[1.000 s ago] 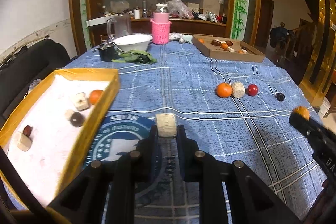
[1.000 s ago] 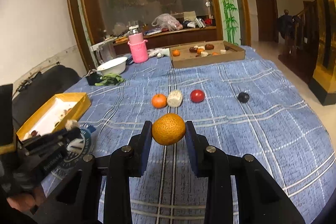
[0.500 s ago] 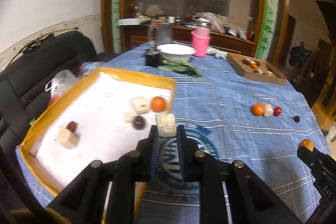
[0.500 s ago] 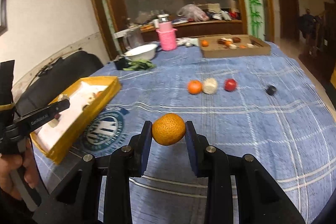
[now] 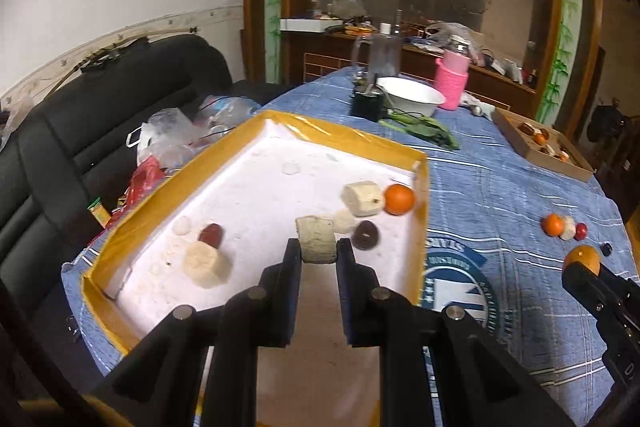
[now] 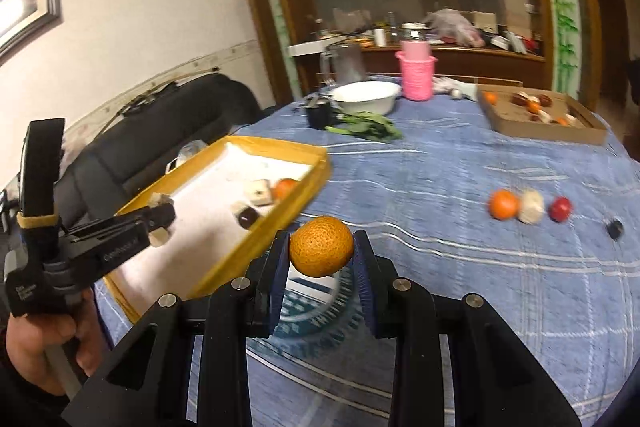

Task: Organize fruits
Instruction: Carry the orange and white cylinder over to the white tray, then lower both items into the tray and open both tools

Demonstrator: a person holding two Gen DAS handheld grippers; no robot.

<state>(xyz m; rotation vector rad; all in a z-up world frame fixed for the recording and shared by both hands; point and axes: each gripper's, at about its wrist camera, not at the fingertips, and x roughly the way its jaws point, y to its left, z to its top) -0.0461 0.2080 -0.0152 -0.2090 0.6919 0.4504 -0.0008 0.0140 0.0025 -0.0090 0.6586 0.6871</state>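
Note:
My left gripper [image 5: 317, 251] is shut on a pale cream chunk [image 5: 316, 243] and hangs over the white floor of the yellow-rimmed tray [image 5: 256, 171]. In the tray lie an orange [image 5: 399, 199], several pale chunks, a dark round fruit [image 5: 366, 235] and a dark red one [image 5: 211, 235]. My right gripper [image 6: 321, 253] is shut on a rough orange [image 6: 321, 246], above the blue cloth just right of the tray [image 6: 280, 219]. On the cloth, in a row, sit an orange [image 6: 503, 204], a pale chunk [image 6: 531, 207], a red fruit [image 6: 560, 209] and a small dark fruit [image 6: 615, 228].
At the far side of the table stand a cardboard box [image 6: 540, 123] with more fruit, a white bowl [image 6: 366, 97], a pink cup [image 6: 416, 77], a glass jug [image 5: 378, 55] and green leaves [image 6: 366, 127]. A black sofa [image 5: 100, 123] with bags lies left of the table. A hand [image 6: 44, 351] holds the left gripper.
Both grippers swung left. The left one carried its pale chunk from above the blue cloth to over the tray; the right one brought its orange close to the tray's right rim.

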